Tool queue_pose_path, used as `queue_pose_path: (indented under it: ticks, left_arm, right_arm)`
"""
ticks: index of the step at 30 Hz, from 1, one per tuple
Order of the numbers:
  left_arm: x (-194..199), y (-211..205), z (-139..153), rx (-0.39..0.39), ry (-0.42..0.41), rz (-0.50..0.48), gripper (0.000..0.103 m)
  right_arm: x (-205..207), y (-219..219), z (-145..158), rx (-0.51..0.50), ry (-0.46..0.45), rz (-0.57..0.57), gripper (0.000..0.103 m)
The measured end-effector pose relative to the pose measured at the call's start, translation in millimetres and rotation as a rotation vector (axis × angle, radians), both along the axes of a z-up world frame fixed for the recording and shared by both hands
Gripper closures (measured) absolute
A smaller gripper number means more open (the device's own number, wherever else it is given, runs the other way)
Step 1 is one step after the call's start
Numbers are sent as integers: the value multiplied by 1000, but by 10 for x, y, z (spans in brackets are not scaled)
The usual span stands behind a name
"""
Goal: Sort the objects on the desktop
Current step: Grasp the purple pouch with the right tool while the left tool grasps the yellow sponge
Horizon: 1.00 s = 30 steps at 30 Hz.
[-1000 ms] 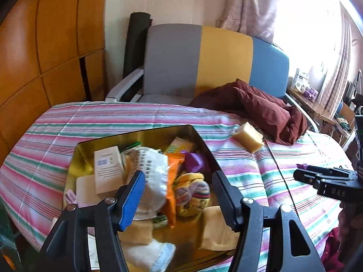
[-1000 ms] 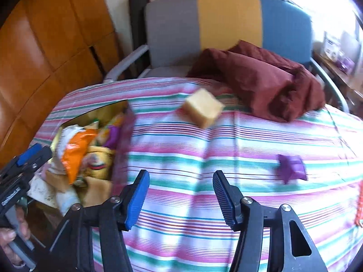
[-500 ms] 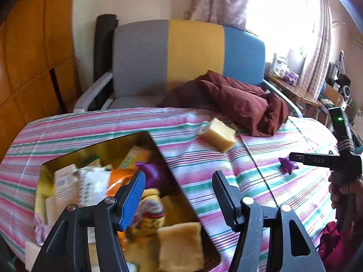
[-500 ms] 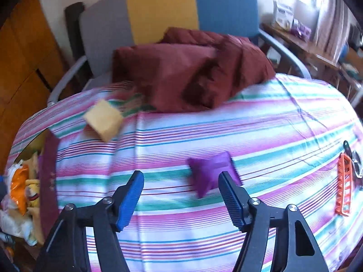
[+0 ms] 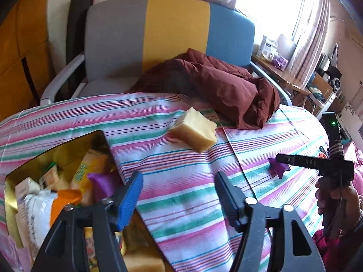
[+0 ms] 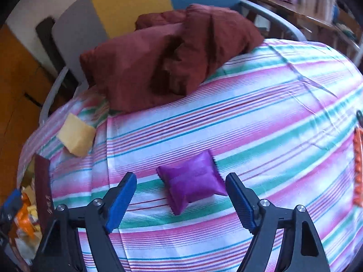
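Right gripper (image 6: 181, 195): jaws wide and opening; it grips nothing, no pad presses on anything.
Pouch (image 6: 191, 184): purple, lies on the striped cloth (image 6: 261, 117) between the two right fingers, apart from both pads as far as I can see.
Left gripper (image 5: 178, 191): jaws opening, nothing between them, only cloth below; its blue finger (image 5: 129, 200) stands above the edge of the tin (image 5: 68, 146).
Tin: gold inside, full of packets, at the left; cut off by the picture border, contents hard to tell apart.
Sponge (image 5: 194, 132): yellow block on the cloth, well ahead of the left gripper, just beside the dark red cloth (image 5: 226, 86).
Hard to see: an orange thing (image 6: 358, 170) at the right border, cut off and blurred.
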<state>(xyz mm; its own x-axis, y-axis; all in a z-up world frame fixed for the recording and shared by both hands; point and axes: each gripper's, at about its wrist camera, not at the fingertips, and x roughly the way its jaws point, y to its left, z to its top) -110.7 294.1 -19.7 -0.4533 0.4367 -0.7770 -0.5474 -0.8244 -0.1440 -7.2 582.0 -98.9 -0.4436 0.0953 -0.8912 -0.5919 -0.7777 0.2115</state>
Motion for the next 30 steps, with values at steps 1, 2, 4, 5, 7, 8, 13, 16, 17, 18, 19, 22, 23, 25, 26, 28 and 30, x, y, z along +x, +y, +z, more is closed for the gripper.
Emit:
queue_pose_path:
  ticks: [1, 2, 4, 5, 7, 8, 13, 16, 17, 18, 19, 22, 23, 25, 26, 28, 30]
  left_arm:
    - [-31, 29, -12, -6, 0, -8, 30]
    - [-62, 63, -25, -12, -1, -17, 28]
    - [-138, 156, -63, -29, -11, -38, 20]
    - [-169, 199, -79, -37, -10, -48, 20]
    - [-241, 292, -111, -50, -10, -69, 19]
    - [-280, 332, -130, -52, -20, -83, 18]
    - [-458, 560, -200, -97, -1, -131, 11]
    - [-551, 723, -260, -130, 10, -165, 6]
    - [-567, 770, -278, -142, 20, -178, 0]
    - [-586, 832, -301, -160, 27, -200, 0]
    - [-600, 903, -332, -189, 45, -216, 0]
    - [-652, 1069, -438, -260, 70, -264, 0]
    - [-676, 1106, -467, -277, 74, -272, 0]
    - [-735, 1175, -521, -298, 73, -282, 0]
    - [-756, 1198, -536, -300, 73, -284, 0]
    - [-804, 1248, -576, -310, 77, -288, 0]
    - [-841, 1290, -633, -330, 76, -298, 0]
  right_arm:
    - [-28, -25, -22, 14, -16, 16, 22]
    - [-64, -49, -49, 23, -36, 33, 22]
    - [-115, -63, -95, 47, -68, 46, 30]
    - [-130, -75, -111, 63, -85, 54, 35]
    - [-146, -86, -151, 69, -112, 66, 47]
    - [-151, -88, -181, 65, -128, 69, 47]
    - [-163, -134, -183, 98, -148, 84, 53]
    - [-177, -161, -179, 99, -148, 96, 54]
    - [-181, -169, -177, 99, -148, 99, 54]
    - [-186, -182, -177, 101, -149, 106, 54]
    - [-191, -199, -175, 104, -151, 113, 54]
    - [-200, -218, -171, 99, -148, 120, 54]
    - [-205, -224, -170, 97, -147, 124, 54]
    - [-210, -234, -177, 102, -153, 130, 54]
    - [-228, -230, -179, 104, -154, 131, 54]
    - [-253, -218, -181, 103, -154, 131, 54]
    - [-261, -222, -181, 106, -156, 134, 54]
